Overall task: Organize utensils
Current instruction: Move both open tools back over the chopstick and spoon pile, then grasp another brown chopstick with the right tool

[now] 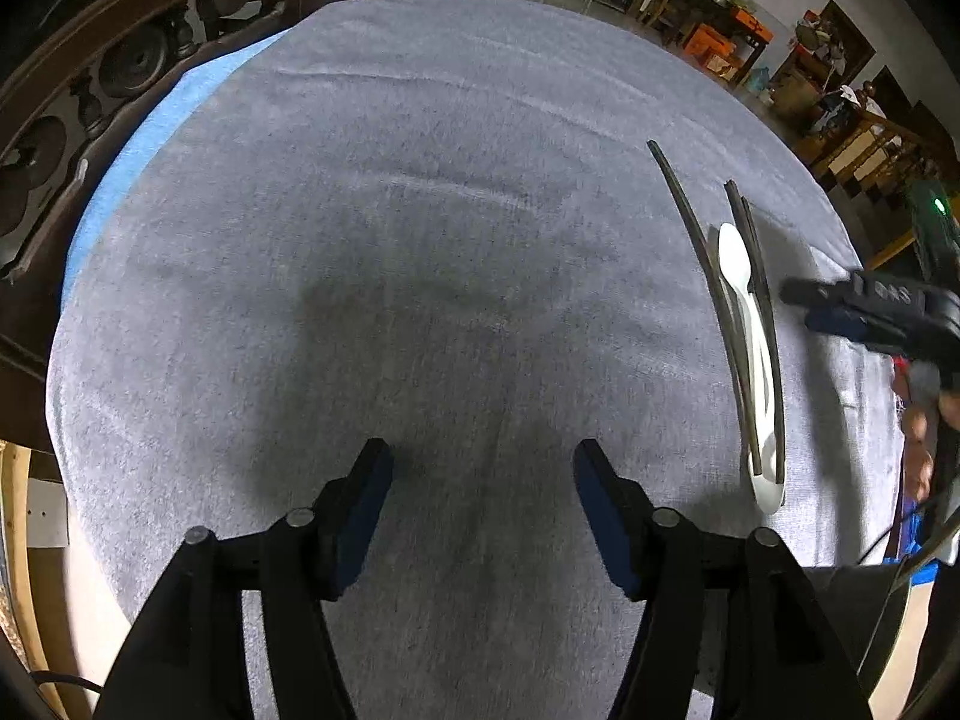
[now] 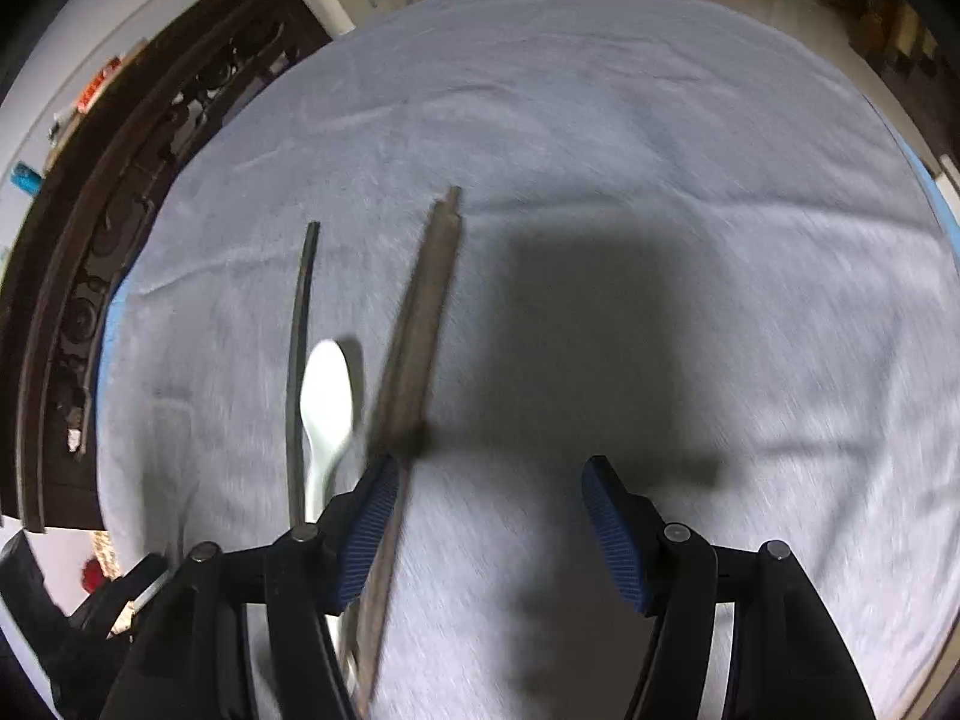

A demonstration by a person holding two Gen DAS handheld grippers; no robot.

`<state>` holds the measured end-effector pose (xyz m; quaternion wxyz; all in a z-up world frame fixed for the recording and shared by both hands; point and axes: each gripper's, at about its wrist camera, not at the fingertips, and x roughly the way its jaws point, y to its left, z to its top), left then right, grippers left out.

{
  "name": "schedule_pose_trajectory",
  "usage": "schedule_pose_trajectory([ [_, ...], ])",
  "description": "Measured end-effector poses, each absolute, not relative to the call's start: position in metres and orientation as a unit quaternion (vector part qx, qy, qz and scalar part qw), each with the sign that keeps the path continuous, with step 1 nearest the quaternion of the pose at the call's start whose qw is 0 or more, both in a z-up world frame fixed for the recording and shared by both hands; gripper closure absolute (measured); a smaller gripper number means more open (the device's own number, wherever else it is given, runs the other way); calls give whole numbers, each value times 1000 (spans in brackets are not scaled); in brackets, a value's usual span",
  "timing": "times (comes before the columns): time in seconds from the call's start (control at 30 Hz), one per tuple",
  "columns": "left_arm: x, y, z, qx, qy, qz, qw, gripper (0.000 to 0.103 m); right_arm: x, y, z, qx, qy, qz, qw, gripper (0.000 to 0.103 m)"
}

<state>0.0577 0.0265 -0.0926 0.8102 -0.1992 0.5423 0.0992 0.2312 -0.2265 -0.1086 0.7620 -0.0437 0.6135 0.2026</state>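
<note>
The utensils lie grouped on the grey cloth: a white spoon between a single dark chopstick and a pair of chopsticks, lengths roughly parallel, which reads as sorting largely done. The right gripper stands spread and empty just beside the pair (view blurred). The left gripper, likewise spread, hovers well apart over bare cloth, apparently idle.

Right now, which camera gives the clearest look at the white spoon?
The left wrist view: the white spoon lies sharp and whole among dark chopsticks. In the right wrist view it is blurred, its handle hidden behind the tool.
</note>
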Motion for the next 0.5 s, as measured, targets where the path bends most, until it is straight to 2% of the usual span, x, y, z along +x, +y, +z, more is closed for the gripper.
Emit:
schedule_pose_trajectory([
  [0.27,68,28,-93,-203,540,95,811,38,235,-227,-109,-140,588,116,788,32],
  [0.37,70,29,-93,-208,538,93,812,38,236,-253,-105,-78,600,132,785,32],
  [0.5,73,30,-93,-206,538,91,812,38,236,-265,-98,-52,601,137,785,31],
])
